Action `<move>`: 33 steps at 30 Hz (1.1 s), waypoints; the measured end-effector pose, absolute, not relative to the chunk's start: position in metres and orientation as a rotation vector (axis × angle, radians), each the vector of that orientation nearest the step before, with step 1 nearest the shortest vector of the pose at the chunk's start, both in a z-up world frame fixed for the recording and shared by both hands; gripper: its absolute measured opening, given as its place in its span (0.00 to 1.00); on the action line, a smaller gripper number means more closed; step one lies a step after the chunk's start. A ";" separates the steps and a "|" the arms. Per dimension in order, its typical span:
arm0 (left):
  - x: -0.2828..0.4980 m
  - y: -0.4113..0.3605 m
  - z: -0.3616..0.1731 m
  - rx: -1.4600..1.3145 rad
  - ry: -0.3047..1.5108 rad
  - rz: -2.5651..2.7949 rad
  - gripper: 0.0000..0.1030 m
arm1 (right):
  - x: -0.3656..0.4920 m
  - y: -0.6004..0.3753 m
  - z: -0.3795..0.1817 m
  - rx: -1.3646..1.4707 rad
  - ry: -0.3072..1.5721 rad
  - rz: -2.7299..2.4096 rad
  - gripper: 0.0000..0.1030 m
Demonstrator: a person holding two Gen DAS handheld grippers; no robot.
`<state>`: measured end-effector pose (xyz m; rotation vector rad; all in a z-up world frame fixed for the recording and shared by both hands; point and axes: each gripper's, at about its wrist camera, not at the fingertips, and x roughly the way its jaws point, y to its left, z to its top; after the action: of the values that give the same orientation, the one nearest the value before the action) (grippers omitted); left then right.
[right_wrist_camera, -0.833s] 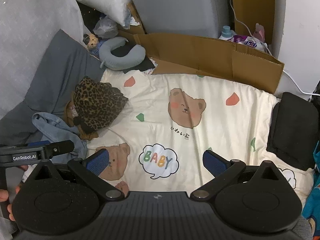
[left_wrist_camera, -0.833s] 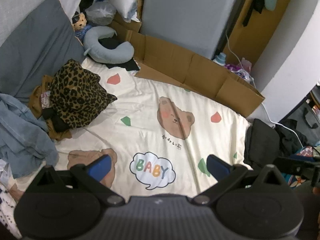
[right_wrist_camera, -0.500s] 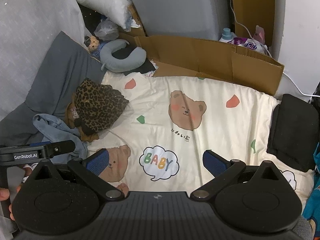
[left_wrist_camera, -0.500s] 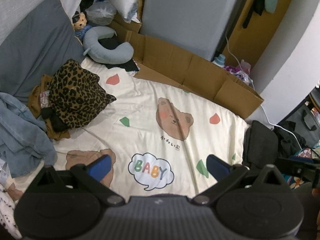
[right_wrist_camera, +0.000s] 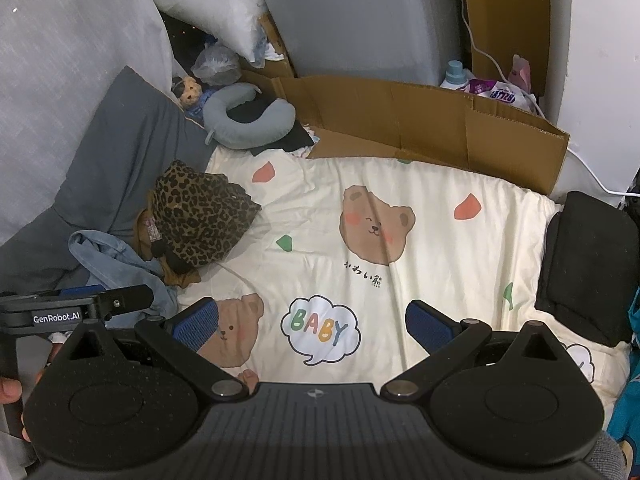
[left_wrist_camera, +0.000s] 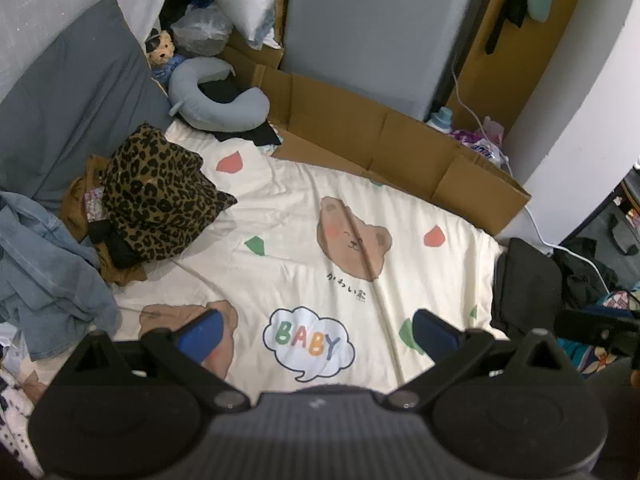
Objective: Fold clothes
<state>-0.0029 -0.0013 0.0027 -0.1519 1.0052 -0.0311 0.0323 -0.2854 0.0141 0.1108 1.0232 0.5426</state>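
A pile of clothes lies at the left of a cream bear-print bed sheet [left_wrist_camera: 304,216]: a leopard-print garment [left_wrist_camera: 160,196] on top, brown and black pieces under it, a light blue denim garment [left_wrist_camera: 44,264] beside it. The pile also shows in the right wrist view, leopard garment [right_wrist_camera: 200,216] and denim [right_wrist_camera: 120,264]. A folded black garment [right_wrist_camera: 584,264] lies at the sheet's right edge [left_wrist_camera: 524,284]. My left gripper [left_wrist_camera: 316,330] is open and empty above the sheet's near part. My right gripper [right_wrist_camera: 312,326] is open and empty too, to the right of the left gripper.
A grey pillow [left_wrist_camera: 68,120], a grey neck pillow [left_wrist_camera: 216,100] and a small plush toy [left_wrist_camera: 160,48] sit at the far left. A flattened cardboard box [left_wrist_camera: 384,144] stands along the far side, with a grey cabinet [left_wrist_camera: 372,28] behind it. Bottles and a white cable lie at the far right.
Both grippers have drifted slightly; the view shifted a little. Both stay open and empty, and the clothes have not moved.
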 end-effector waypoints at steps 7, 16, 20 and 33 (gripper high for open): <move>-0.008 -0.001 0.000 -0.145 0.998 -0.024 0.99 | 0.032 -0.285 0.016 0.108 1.019 0.545 1.00; -0.008 -0.005 0.001 -0.141 0.997 -0.019 0.99 | 0.030 -0.287 0.016 0.113 1.012 0.544 1.00; -0.010 -0.004 0.002 -0.135 0.992 -0.005 0.99 | 0.031 -0.289 0.017 0.127 1.019 0.539 1.00; -0.015 0.003 0.011 -0.118 0.991 -0.019 0.99 | 0.027 -0.291 0.026 0.060 0.964 0.454 1.00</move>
<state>-0.0146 0.0028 0.0109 -0.1178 0.9910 -0.0189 0.0272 -0.2915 0.0257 0.0601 0.9643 0.4538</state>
